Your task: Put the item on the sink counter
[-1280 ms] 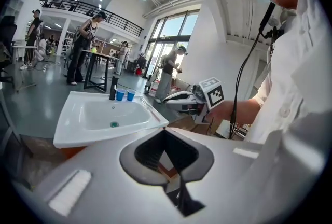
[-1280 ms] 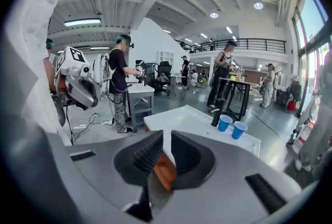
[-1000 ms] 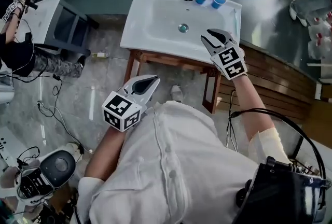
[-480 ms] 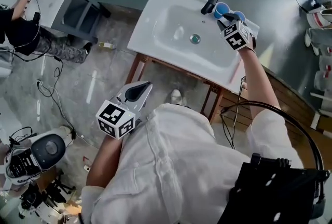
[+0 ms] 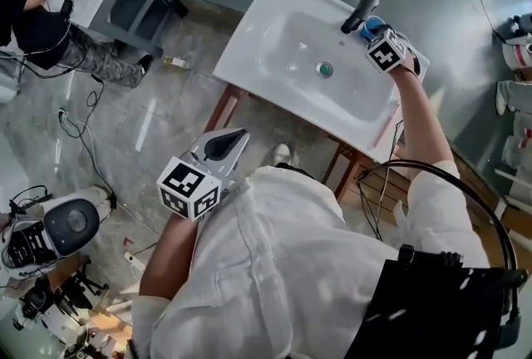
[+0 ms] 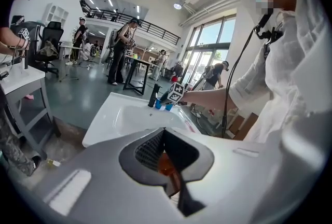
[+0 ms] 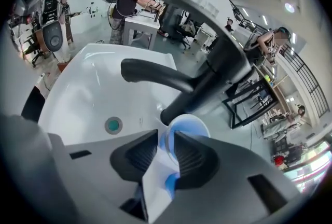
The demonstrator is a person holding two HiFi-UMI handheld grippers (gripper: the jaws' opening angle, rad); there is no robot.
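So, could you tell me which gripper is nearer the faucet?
Right. The right gripper sits beside the faucet, fingers on a blue cup; the left gripper hangs well short of the sink.

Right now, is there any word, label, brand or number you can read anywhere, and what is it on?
No readable text anywhere.
Left cube, right cube: black-and-white square patterns only, no letters or digits.
Blue cup in the right tool: no print shows.
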